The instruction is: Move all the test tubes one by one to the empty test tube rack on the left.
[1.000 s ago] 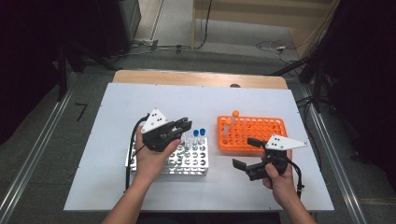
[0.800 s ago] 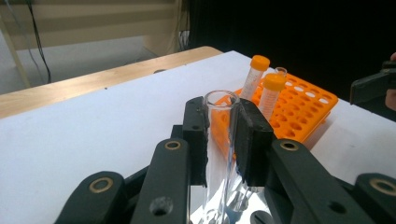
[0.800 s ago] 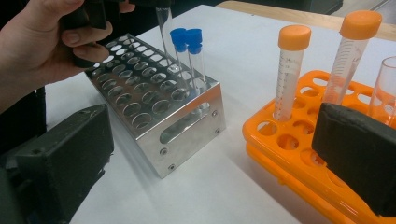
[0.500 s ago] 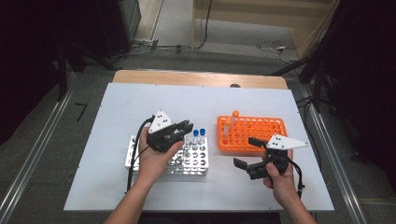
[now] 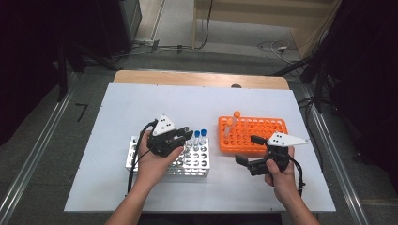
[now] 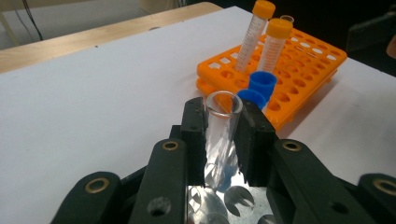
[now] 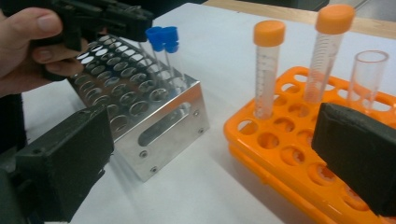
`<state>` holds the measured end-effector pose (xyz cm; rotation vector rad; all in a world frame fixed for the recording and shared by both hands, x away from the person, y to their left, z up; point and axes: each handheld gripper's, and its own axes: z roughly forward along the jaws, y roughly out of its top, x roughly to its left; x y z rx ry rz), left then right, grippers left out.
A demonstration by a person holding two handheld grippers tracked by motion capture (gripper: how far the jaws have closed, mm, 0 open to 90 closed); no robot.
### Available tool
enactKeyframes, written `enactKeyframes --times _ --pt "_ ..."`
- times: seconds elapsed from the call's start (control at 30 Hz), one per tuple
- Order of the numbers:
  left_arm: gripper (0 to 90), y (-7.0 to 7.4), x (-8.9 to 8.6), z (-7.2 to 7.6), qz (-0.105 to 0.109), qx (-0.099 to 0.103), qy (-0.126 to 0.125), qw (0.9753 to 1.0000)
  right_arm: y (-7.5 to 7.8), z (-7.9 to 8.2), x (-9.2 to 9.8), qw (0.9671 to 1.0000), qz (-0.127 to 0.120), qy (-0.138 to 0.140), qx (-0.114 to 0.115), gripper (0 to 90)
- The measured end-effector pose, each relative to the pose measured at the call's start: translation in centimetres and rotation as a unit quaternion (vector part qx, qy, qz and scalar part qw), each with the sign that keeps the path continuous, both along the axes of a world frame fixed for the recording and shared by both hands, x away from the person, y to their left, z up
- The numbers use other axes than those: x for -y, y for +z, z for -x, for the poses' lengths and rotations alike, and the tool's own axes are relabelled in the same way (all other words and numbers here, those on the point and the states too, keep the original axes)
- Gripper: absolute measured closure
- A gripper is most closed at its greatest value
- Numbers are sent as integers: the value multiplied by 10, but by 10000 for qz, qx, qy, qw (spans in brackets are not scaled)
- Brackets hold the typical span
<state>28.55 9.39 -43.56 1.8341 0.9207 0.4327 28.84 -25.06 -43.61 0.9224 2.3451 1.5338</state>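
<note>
My left gripper (image 6: 223, 128) is shut on a clear uncapped test tube (image 6: 222, 140), held upright over the metal rack (image 5: 202, 165). In the high view the left gripper (image 5: 184, 136) hangs over the rack's right part, just left of two blue-capped tubes (image 5: 200, 136) that stand in it. My right gripper (image 5: 247, 150) is open and holds nothing, in front of the orange rack (image 5: 267, 132). From the right gripper view its jaws stand wide apart (image 7: 215, 158), with the orange rack (image 7: 289, 154) to the right and the metal rack (image 7: 159, 121) to the left.
Two orange-capped tubes (image 7: 266, 65) and one clear uncapped tube (image 7: 369, 74) stand in the orange rack's near-left corner. Both racks sit on a white table top (image 5: 155, 103), with a wooden strip along its far edge (image 5: 197, 78). Dark floor and cables surround the table.
My left gripper has shifted a little right and down over the metal rack, toward the blue-capped tubes, still holding the clear tube. The right gripper has stayed put.
</note>
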Motion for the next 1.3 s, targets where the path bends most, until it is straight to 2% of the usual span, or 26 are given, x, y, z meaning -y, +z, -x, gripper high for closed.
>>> enactKeyframes --times 0.07,0.13,0.27,0.4,0.63,0.7,0.93,1.03,1.2,1.3 --pt "734 -1 1 0 -47 -46 -36 10000 -1 -3 2 10000 -16 -81 -1 0" --pt "721 -2 1 1 7 -80 -64 9999 -2 -7 5 9999 -39 -135 -25 0" --pt "659 0 -5 3 253 -112 -105 9996 -3 -13 8 9997 -20 -227 -41 0" --pt "530 4 -10 8 410 -130 -9 9991 -3 -18 11 9994 -56 -350 -56 12" --pt "350 8 -21 22 727 -72 -174 9972 -4 -30 15 9984 -7 -562 -90 44" --pt "300 8 -24 27 743 -42 -199 9970 -5 -34 15 9981 38 -610 -125 58" --pt "158 11 -37 39 885 55 -212 9958 -13 -48 13 9961 187 -838 -179 179" --pt "104 9 -42 40 949 53 -132 9954 -17 -53 10 9963 182 -817 -178 231" --pt "11 7 -48 43 1031 55 -168 9945 -22 -62 5 9927 374 -1125 -222 354" --pt "0 7 -51 44 1110 100 -240 9935 -26 -65 1 9909 472 -1253 -165 416"
